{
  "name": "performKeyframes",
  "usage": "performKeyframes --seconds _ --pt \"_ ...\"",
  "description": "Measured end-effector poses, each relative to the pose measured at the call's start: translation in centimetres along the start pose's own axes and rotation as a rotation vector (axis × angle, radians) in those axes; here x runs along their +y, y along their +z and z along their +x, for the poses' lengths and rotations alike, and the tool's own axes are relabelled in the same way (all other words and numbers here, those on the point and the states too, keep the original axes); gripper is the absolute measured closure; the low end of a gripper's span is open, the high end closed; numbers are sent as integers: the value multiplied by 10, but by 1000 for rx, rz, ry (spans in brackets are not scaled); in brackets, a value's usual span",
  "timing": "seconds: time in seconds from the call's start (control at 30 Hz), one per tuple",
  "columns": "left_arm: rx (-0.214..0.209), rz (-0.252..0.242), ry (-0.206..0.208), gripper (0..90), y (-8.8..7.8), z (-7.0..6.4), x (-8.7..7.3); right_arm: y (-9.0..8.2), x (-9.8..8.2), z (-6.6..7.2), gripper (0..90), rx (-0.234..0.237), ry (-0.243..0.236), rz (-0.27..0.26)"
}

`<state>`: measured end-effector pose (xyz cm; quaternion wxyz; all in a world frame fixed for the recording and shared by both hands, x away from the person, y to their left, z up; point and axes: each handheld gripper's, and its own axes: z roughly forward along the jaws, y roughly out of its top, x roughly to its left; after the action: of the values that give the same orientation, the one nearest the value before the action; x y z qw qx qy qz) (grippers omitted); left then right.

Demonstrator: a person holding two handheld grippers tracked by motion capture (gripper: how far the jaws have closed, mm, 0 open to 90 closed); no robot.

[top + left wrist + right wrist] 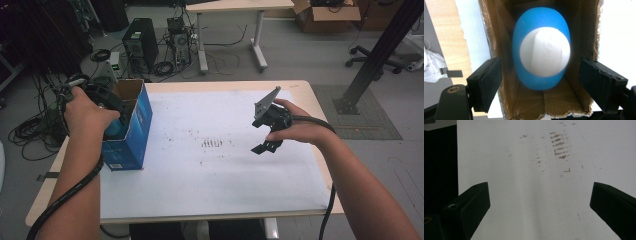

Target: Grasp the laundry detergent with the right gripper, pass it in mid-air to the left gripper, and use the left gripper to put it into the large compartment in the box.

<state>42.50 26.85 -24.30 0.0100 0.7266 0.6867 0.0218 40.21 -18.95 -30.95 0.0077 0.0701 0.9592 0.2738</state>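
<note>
An open blue cardboard box (pixel 134 131) stands at the table's left edge. Inside it, against the brown inner walls (pixel 504 37), is a blue egg-shaped object with a white round face (pixel 541 52), slightly blurred. My left gripper (pixel 541 82) is held over the box mouth, open, with one jaw at each side wall and nothing touching the pads. From the high view a hand covers most of that gripper (pixel 107 100). My right gripper (pixel 262 136) hovers open over the white sheet (pixel 524 195) at the right, with nothing between its jaws.
Brown smudges (pixel 212 143) mark the middle of the white sheet (pixel 220 180). The wooden table's edge (pixel 320 100) runs just right of the right hand. Beyond the table are computer towers (pixel 140 42), cables, a second table (pixel 235 6) and a black post (pixel 380 50).
</note>
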Motion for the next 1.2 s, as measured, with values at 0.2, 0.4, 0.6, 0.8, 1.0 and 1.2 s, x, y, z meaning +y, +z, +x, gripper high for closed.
performKeyframes --seconds 0.2,0.4,0.6,0.8,1.0,1.2 --pt "9 -7 24 141 -13 -4 -1 -1 1 1 27 0 -2 2" --pt "32 -7 71 96 -23 -13 -2 -1 3 2 27 4 -4 4" --pt "42 4 118 66 -29 -23 -3 -1 4 3 27 6 -6 1" --pt "42 2 209 17 -36 -39 -4 -2 5 3 28 7 -3 6" --pt "52 -7 315 2 -49 -58 0 -7 4 3 27 1 4 12" --pt "55 -36 460 2 -67 -87 3 -14 5 4 27 -8 7 14"
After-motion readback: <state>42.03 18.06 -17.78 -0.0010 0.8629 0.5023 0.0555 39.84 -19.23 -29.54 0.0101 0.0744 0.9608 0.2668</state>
